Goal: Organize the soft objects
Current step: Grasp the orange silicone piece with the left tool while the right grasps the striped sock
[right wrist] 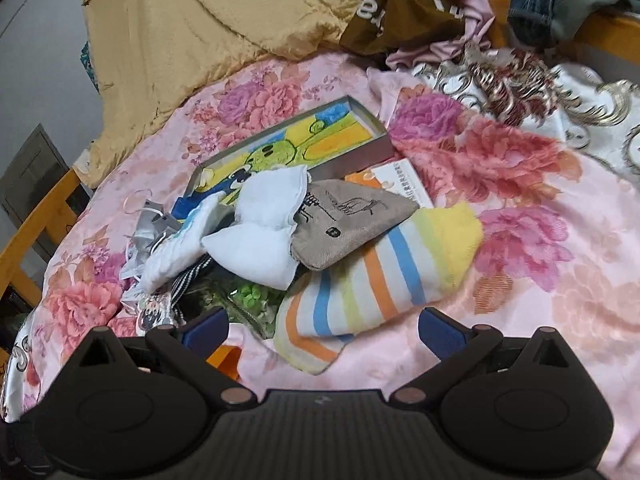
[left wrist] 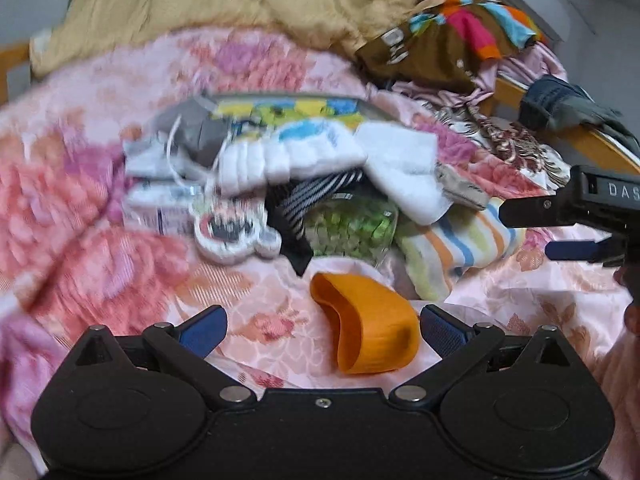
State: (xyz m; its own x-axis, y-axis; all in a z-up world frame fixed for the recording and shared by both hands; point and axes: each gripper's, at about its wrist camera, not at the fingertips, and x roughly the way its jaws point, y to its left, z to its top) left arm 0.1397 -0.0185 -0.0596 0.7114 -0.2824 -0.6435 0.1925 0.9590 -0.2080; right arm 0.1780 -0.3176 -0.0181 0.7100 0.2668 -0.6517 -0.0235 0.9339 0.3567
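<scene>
Right tool (right wrist: 323, 330) gaping empty, I am facing the striped sock (right wrist: 376, 280) just ahead, its length slanting up-right, nearer than my open left tool (left wrist: 323, 330).

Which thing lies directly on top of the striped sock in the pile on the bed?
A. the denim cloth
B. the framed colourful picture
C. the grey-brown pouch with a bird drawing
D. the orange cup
C: in the right wrist view the grey-brown pouch overlaps the upper part of the striped sock, while the framed picture sits farther back, behind the pile.
</scene>
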